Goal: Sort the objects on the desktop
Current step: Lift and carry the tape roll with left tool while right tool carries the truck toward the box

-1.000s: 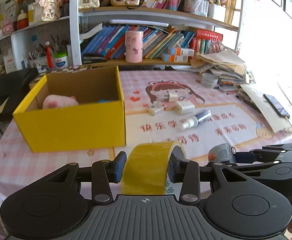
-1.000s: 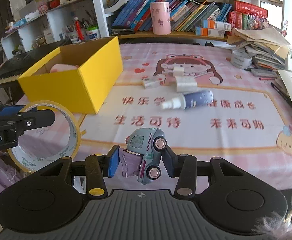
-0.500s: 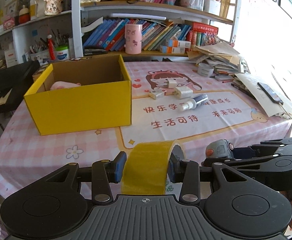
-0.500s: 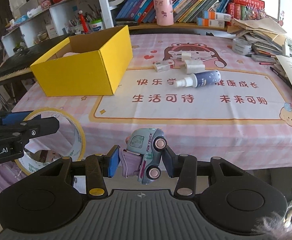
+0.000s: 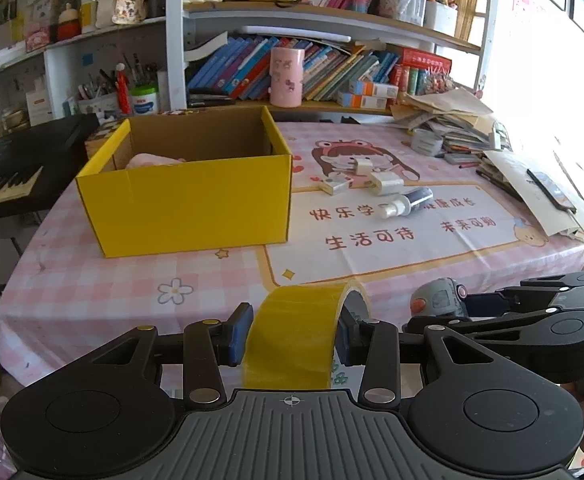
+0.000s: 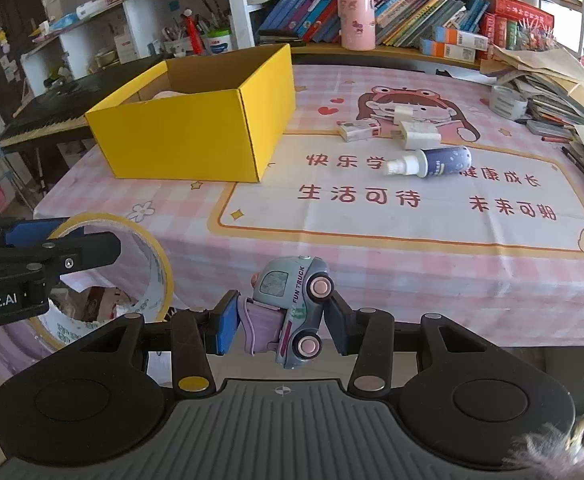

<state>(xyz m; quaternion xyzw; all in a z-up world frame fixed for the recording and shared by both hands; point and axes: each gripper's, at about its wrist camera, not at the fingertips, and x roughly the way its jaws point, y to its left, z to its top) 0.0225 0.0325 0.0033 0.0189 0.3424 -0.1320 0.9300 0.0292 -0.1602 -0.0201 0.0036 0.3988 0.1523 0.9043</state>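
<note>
Your left gripper [image 5: 292,334] clamps the tape roll [image 5: 296,332], your right gripper [image 6: 280,322] pinches the tilted toy truck [image 6: 292,308]; swing toward the yellow box [image 6: 196,136] carelessly and the truck may twist loose.

box [image 5: 188,200]: showing bright yellow
tape roll [image 5: 292,332]: showing translucent yellow
toy truck [image 6: 292,308]: wearing grey-blue, lilac, pink wheels
table [image 5: 104,280]: wearing pink-and-white checks, flowers
</note>
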